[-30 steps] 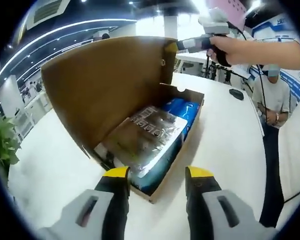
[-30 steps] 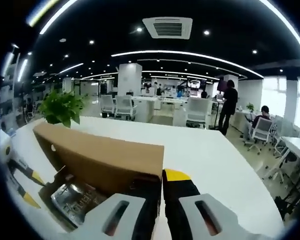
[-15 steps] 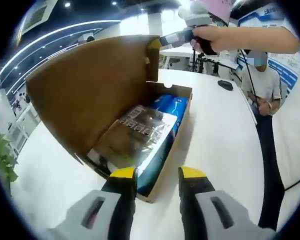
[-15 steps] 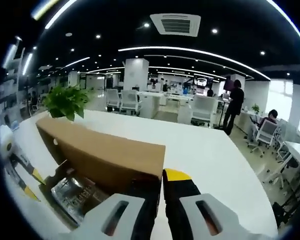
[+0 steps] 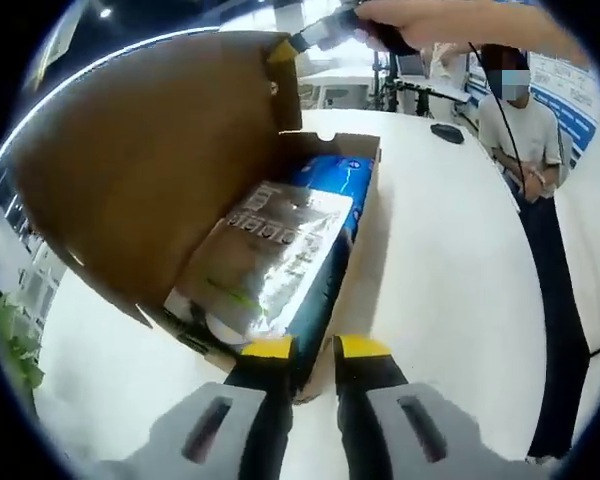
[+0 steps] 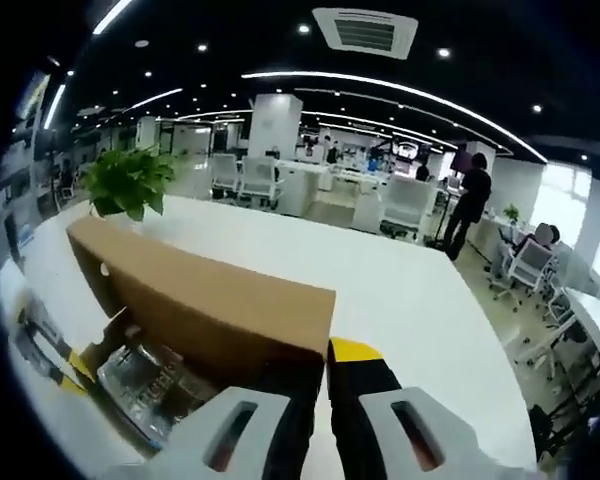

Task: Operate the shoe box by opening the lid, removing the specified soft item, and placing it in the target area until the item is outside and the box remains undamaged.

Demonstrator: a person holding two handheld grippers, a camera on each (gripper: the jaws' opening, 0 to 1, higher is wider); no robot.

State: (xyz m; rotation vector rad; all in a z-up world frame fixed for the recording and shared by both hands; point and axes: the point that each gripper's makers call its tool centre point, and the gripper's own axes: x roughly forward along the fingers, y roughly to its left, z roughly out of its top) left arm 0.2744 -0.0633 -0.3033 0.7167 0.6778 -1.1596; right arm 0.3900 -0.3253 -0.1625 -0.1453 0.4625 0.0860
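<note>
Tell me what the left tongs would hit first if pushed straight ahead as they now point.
Probably the near end wall of the open brown cardboard shoe box, sitting right at the left tongs tips; just beyond lies the silvery foil pouch. Depth is uncertain.

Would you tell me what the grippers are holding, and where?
The right gripper pinches the shoe box lid at its free corner; the left gripper closes on the box's near corner.

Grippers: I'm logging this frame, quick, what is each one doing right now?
Left gripper: nearly shut around the near wall of the shoe box.
Right gripper: shut on the raised lid, holding it open.
</note>
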